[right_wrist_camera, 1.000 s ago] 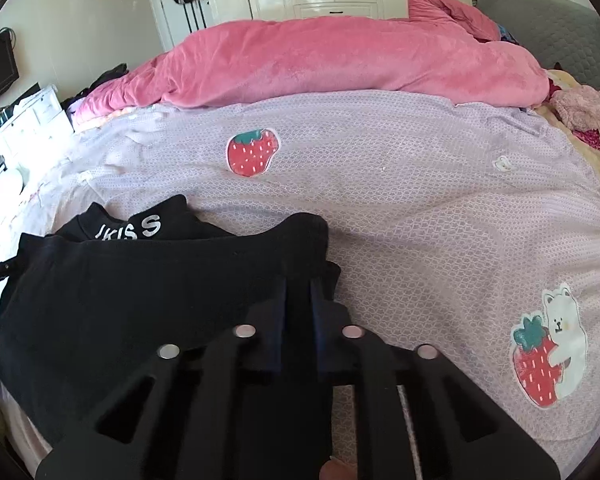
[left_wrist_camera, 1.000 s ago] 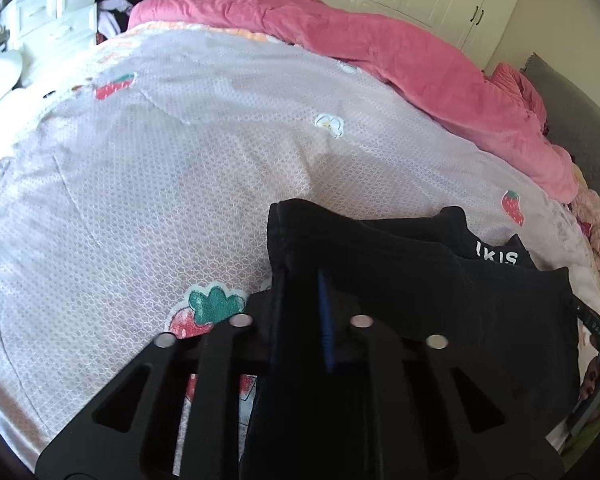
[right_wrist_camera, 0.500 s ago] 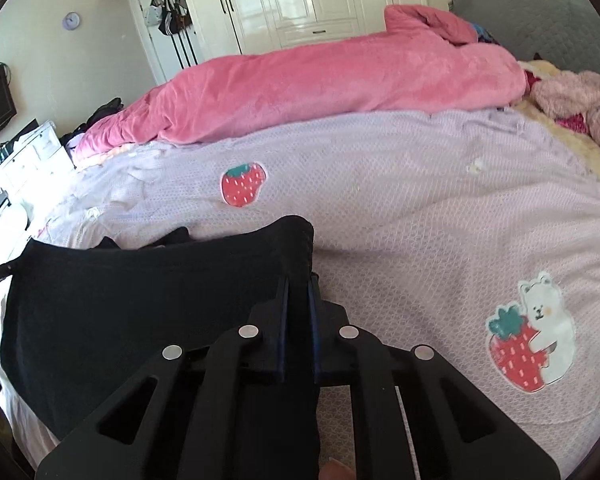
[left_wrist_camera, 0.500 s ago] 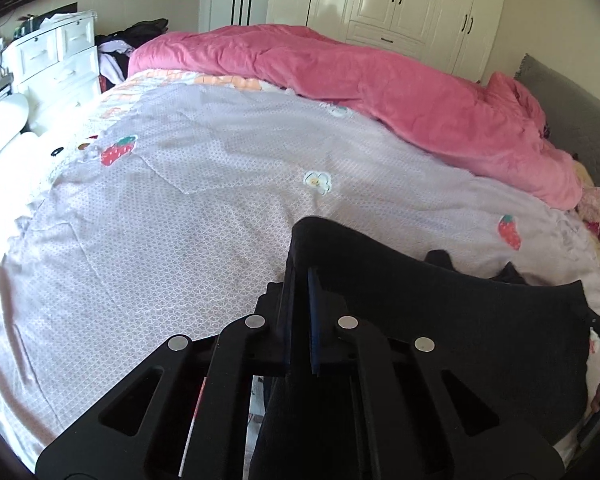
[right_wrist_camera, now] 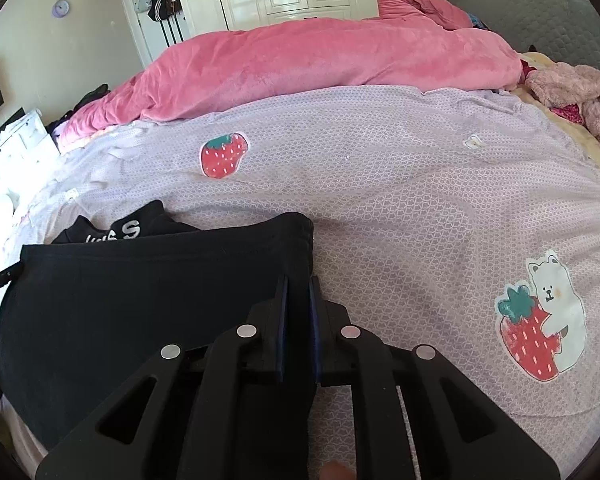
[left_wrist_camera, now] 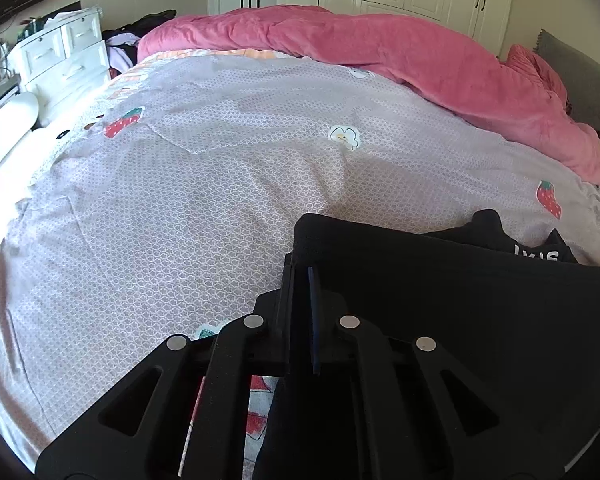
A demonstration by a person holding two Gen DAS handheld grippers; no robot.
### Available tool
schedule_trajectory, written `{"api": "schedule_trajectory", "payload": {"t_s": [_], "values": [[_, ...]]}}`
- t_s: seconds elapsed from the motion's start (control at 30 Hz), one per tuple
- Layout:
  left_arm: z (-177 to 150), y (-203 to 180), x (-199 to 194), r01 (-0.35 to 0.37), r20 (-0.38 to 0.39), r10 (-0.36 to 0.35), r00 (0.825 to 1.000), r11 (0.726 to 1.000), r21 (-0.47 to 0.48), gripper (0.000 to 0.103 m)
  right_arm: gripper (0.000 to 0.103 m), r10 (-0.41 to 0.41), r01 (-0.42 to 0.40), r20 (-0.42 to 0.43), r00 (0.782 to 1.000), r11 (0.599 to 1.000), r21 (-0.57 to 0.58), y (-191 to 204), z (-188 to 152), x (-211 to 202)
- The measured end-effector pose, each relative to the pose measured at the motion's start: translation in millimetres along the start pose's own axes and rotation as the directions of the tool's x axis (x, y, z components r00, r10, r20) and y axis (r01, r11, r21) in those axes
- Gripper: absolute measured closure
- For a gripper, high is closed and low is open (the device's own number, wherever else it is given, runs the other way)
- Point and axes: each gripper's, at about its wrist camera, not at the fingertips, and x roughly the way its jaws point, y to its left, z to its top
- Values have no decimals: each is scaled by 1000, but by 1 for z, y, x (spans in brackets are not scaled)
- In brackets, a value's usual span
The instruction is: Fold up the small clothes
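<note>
Black garment [left_wrist_camera: 460,300] lowered, lettering [right_wrist_camera: 116,233] partly hidden.

Between my left gripper's [left_wrist_camera: 302,276] black jaws I see a black garment [left_wrist_camera: 460,312] with white lettering [left_wrist_camera: 538,252]. Beyond the jaws lies a lilac, white-latticed sheet [left_wrist_camera: 204,200] printed with red strawberries [right_wrist_camera: 222,155]; farther ahead, a plain pink duvet [left_wrist_camera: 400,52].
</note>
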Motion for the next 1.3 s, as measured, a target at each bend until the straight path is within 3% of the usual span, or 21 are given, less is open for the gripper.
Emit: {"api": "schedule_trajectory", "payload": {"t_s": [0.13, 0.3, 0.47, 0.7, 0.9, 1.07, 1.3], "values": [[0, 0, 0, 2, -2, -2, 1000, 1000, -3, 100, 92, -43, 44, 10, 999, 999, -25, 4, -1, -2], [-2, -1, -3, -6, -4, 6, 1000, 1000, -7, 98, 81, -73, 73, 15, 997, 997, -29, 3, -2, -7], [-4, 0, -7, -3, -2, 3, 1000, 1000, -19, 97, 64, -57, 57, 49, 997, 998, 4, -2, -3, -23], [-8, 1, -19, 14, 12, -14, 1000, 999, -35, 95, 59, -40, 41, 102, 994, 999, -6, -4, -8, -53], [-12, 11, -41, 3, 58, -1, 998, 999, -43, 79, 49, -13, 15, 96, 995, 1000, -19, 2, -14, -68], [-12, 32, -70, 8, 108, 2, 994, 996, -89, 79, 46, 12, -4, 119, 993, 998, -62, 17, -18, -83], [-22, 28, -110, 54, 172, -42, 984, 996, -68, 78, 41, 66, -54, 121, 990, 993, -105, 41, -24, -96]]}}
